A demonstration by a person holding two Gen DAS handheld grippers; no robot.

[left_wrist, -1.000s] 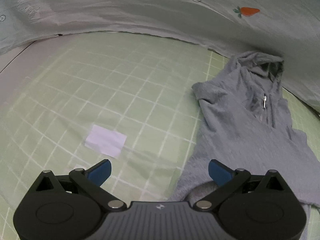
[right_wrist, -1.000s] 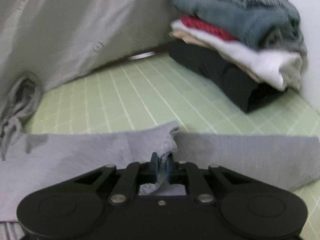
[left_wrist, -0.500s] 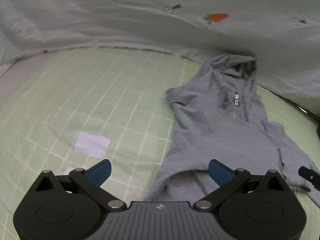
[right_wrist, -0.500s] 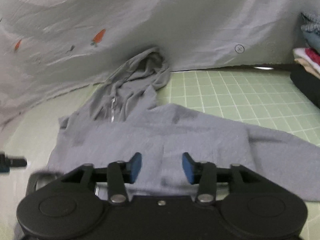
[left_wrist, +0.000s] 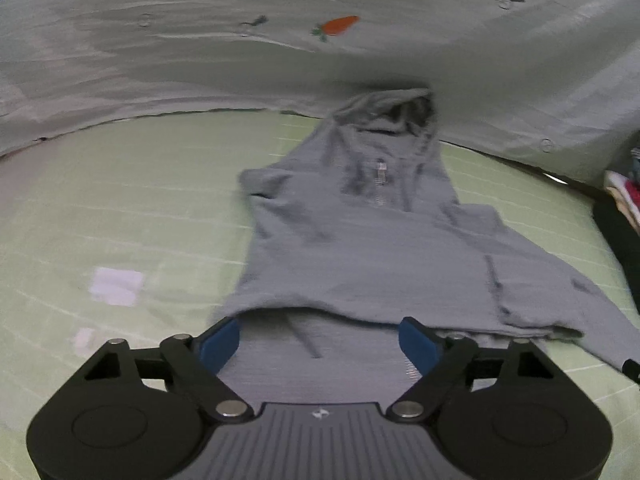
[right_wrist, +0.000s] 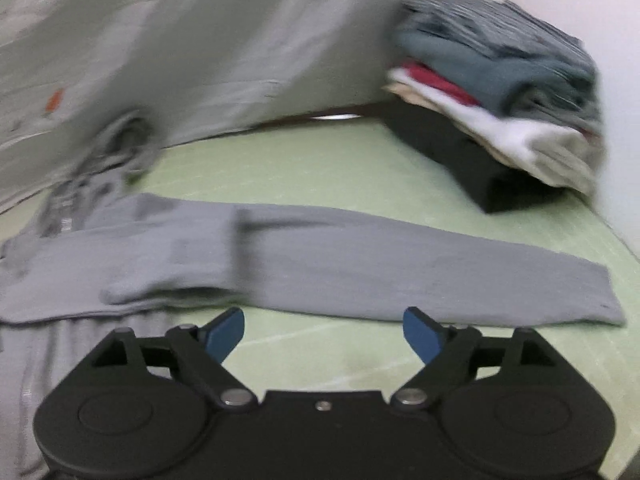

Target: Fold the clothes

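Observation:
A grey zip hoodie (left_wrist: 360, 248) lies flat on the green grid mat (left_wrist: 120, 208), hood toward the back. Its bottom part is folded up over the body. My left gripper (left_wrist: 320, 344) hovers over the near fold; its jaws are closing, and the blue pads stand apart over the cloth without pressing it. In the right wrist view the hoodie's sleeve (right_wrist: 400, 264) stretches out to the right across the mat (right_wrist: 320, 168). My right gripper (right_wrist: 324, 332) is just in front of that sleeve, its jaws opening, with only mat between the pads.
A stack of folded clothes (right_wrist: 500, 92) sits at the back right of the mat. A pale sheet with carrot prints (left_wrist: 336, 26) hangs behind. Two white patches (left_wrist: 116, 286) mark the mat left of the hoodie.
My right gripper let go of the grey cloth, opened wide and swung right toward the sleeve. My left gripper moved right over the hoodie's near fold, its pads a little closer together.

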